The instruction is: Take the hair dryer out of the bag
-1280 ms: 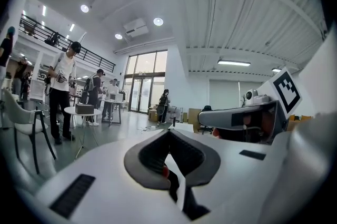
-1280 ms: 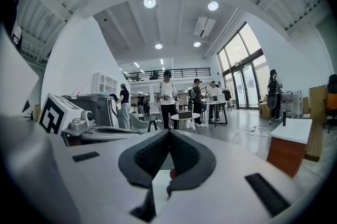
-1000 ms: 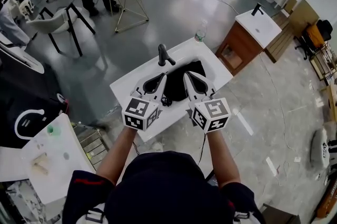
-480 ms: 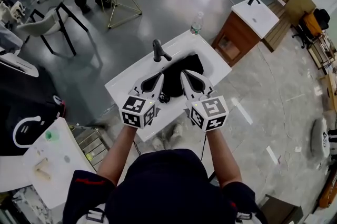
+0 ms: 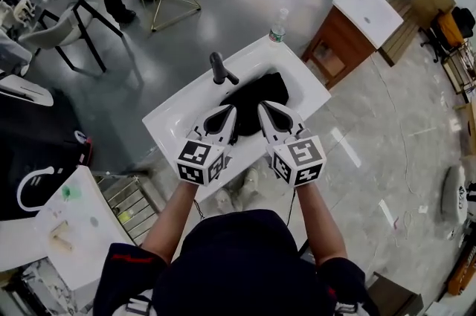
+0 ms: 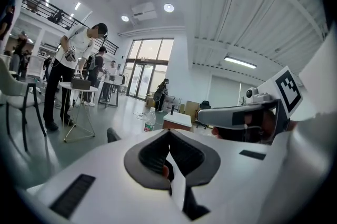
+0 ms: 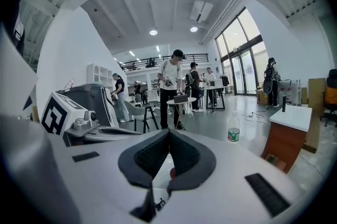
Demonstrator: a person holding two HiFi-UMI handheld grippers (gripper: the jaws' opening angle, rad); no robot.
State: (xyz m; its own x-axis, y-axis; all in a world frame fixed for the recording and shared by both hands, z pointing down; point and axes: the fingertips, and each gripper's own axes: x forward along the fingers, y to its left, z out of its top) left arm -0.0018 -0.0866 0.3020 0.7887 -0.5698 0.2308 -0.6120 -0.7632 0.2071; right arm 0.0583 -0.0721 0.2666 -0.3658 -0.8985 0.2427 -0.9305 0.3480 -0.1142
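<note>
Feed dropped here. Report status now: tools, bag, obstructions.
Left tool and right tool shut, holding nothing, above near side of sink. Black bag lies on sink; dryer not visible. Faucet behind bag, clear of tools.

Bag [image 5: 256,93] on counter [image 5: 169,117], faucet [image 5: 218,68] just left of it

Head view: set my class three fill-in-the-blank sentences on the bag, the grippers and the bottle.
1. The ____ bag lies in the white sink.
2. The jaws of the left gripper and the right gripper are both ____, pad against pad.
3. The bottle by the sink's far edge has a ____ label.
Missing words: black; shut; green.
</note>
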